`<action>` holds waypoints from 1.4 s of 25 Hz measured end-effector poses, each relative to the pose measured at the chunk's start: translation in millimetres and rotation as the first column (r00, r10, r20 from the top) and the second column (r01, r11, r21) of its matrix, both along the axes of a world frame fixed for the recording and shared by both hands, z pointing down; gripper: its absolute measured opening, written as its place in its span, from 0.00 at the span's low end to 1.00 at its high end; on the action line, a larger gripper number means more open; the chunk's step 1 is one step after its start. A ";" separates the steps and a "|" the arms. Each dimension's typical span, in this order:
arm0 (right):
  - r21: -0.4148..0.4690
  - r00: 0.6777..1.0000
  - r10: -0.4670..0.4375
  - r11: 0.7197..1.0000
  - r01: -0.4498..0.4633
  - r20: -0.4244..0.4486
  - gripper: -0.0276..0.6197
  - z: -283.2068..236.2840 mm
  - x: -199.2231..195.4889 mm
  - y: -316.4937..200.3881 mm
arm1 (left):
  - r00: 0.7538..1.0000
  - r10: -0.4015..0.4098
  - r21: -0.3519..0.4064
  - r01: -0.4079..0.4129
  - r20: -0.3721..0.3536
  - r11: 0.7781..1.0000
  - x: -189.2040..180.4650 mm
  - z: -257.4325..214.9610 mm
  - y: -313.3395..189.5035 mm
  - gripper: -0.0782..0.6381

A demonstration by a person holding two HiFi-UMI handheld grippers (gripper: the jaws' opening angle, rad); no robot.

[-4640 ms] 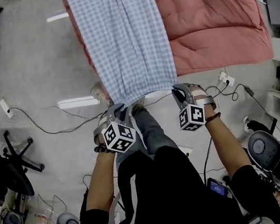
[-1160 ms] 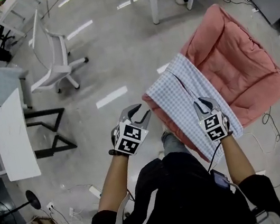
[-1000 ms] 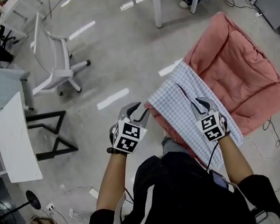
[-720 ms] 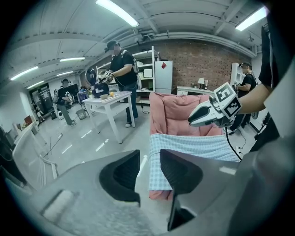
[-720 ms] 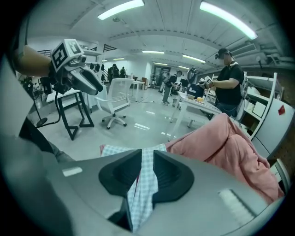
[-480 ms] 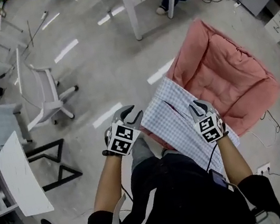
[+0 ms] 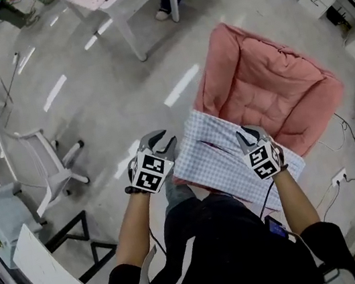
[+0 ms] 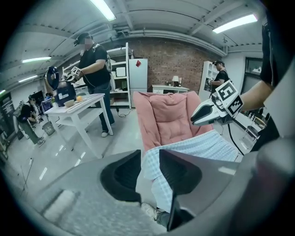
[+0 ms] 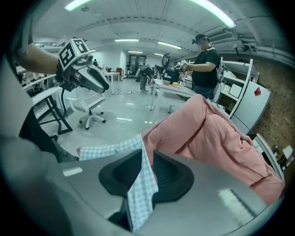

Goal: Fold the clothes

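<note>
The checked cloth (image 7: 222, 164) is soft and light. My right gripper (image 7: 247, 134) pinches its 3 o'clock corner. My left gripper (image 7: 160, 141) has its jaws just closing around the 9 o'clock corner, maybe not tight yet.

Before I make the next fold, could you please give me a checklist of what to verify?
1. Grip of the right gripper on the checked cloth: ok, shut on it.
2. Grip of the left gripper on the opposite corner: cannot tell. The cloth sits between its jaws, which have just been closing, but a firm pinch is not clear.
3. Near edge spans from gripper to gripper: ok.
4. Far end of the cloth lies on the pink cushion: ok.
5. The bystander at the white table stands well away from the cushion: ok.
</note>
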State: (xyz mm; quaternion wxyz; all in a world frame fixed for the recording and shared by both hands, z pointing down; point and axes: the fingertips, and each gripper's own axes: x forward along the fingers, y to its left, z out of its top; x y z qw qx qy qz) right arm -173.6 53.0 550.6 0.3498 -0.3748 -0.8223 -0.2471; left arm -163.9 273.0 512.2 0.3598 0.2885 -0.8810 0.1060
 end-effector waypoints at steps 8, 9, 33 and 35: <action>0.039 0.988 0.143 0.989 -0.141 -0.060 0.17 23.6 -21.8 34.5 | 0.961 0.272 0.018 -0.271 -0.054 0.962 -60.0 36.9 8.8 0.30; 0.043 0.985 0.161 0.987 -0.158 -0.068 0.17 27.5 -22.2 39.1 | 0.950 0.304 0.027 -0.303 -0.063 0.953 -65.1 43.8 10.1 0.30; 0.122 0.963 0.245 0.965 -0.231 -0.113 0.21 120.9 -50.3 56.3 | 0.652 0.744 -0.024 -0.754 -0.143 0.656 -132.4 212.4 -41.7 0.30; 0.122 0.966 0.227 0.970 -0.212 -0.124 0.22 133.6 -53.2 56.4 | 0.613 0.775 -0.040 -0.787 -0.153 0.615 -136.6 229.4 -44.3 0.31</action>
